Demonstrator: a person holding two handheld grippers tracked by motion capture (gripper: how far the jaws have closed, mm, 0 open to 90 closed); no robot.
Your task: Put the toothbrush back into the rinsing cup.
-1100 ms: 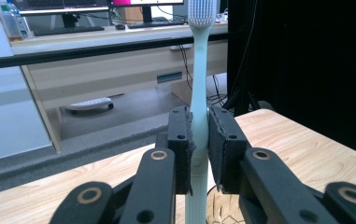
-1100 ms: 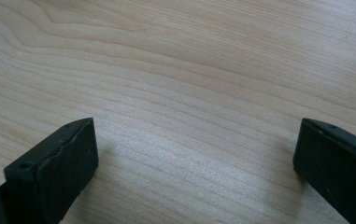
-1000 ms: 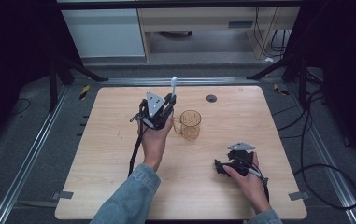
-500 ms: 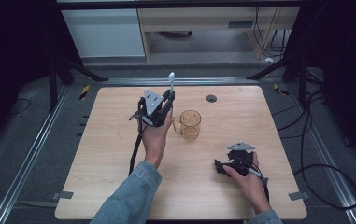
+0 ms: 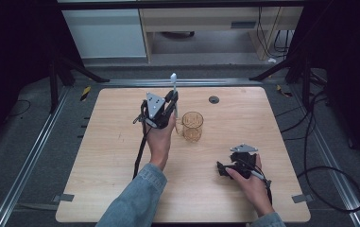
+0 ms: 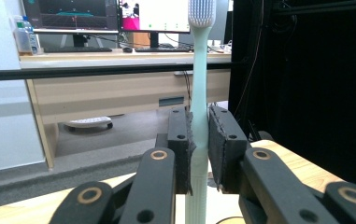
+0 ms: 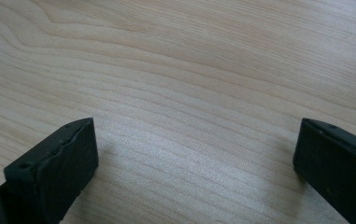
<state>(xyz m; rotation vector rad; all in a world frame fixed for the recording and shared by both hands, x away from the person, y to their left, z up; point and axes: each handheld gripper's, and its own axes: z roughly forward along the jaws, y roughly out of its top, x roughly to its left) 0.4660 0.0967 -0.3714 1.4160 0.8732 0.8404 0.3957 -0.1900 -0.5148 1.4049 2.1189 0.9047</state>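
Observation:
My left gripper (image 5: 172,105) hovers over the far middle of the wooden table (image 5: 97,156), shut on a pale green toothbrush (image 5: 174,90). The brush stands nearly upright, white bristle head on top. In the left gripper view the toothbrush (image 6: 200,70) is pinched by its handle in the left gripper (image 6: 199,140). A clear amber cup (image 5: 192,126) with a handle stands on the table just right of that gripper, not touching it. My right gripper (image 5: 222,169) rests on the table at the near right. In the right gripper view the right gripper (image 7: 194,158) is open over bare wood (image 7: 189,70).
A small dark round disc (image 5: 214,99) lies near the table's far edge. The left gripper's black cable (image 5: 140,151) trails toward the near edge. Metal rails (image 5: 31,156) run along both sides, and a desk and cabinets (image 5: 107,33) stand beyond the table.
My left gripper, with the toothbrush in it, has shifted slightly up and to the left. The right gripper has stayed where it was.

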